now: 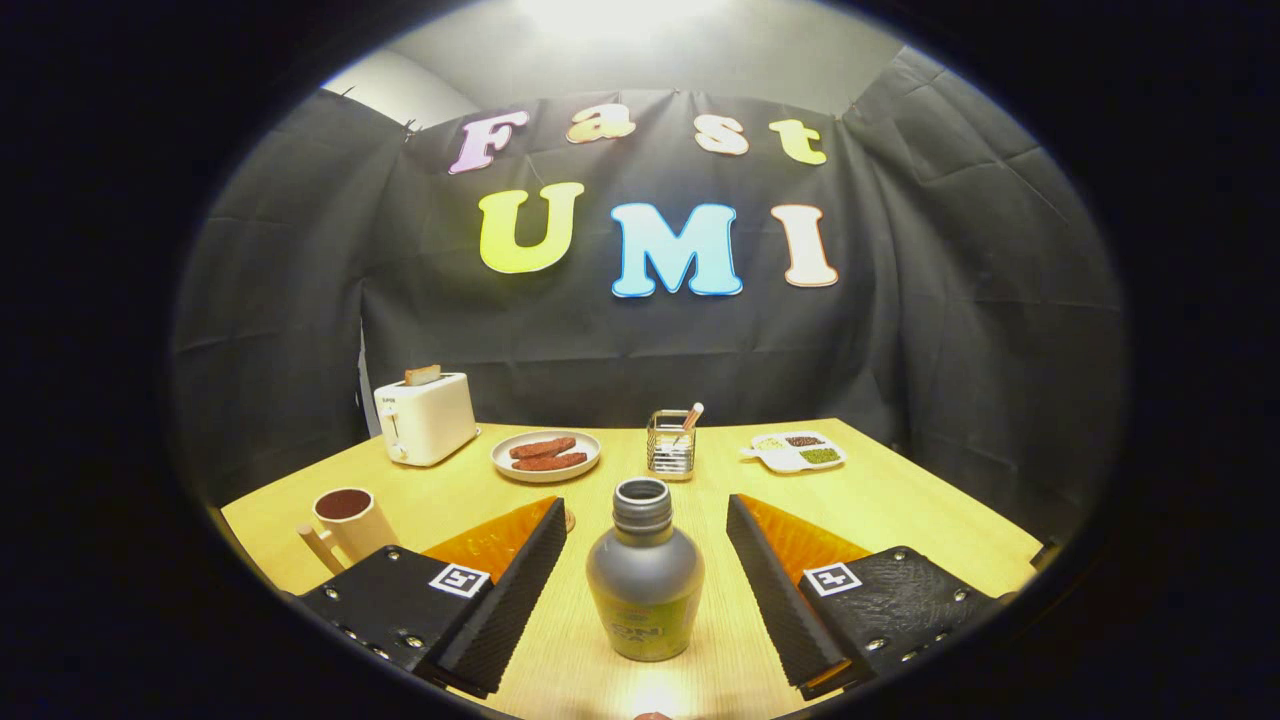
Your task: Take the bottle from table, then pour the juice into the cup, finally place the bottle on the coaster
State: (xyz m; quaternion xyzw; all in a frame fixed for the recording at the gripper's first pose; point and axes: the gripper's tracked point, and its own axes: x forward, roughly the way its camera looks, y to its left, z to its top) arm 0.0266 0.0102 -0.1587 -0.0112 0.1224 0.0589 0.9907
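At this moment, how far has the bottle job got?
Nothing is finished. The bottle stands upright on the table, uncapped, between the open claw fingers, neither touching it. Grasping is in hand. Left: lifting, pouring into the cup beyond the left finger, then setting the bottle on the coaster.

Mock breakfast booth: toaster (425, 417), sausage plate (546, 455), draped cloth wall (950, 300).

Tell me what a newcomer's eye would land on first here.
First the grey bottle, uncapped and upright on the wooden table, standing between the open gripper fingers, untouched by either. Next the cup off beside the left finger, then the white toaster and plate of sausages beyond.
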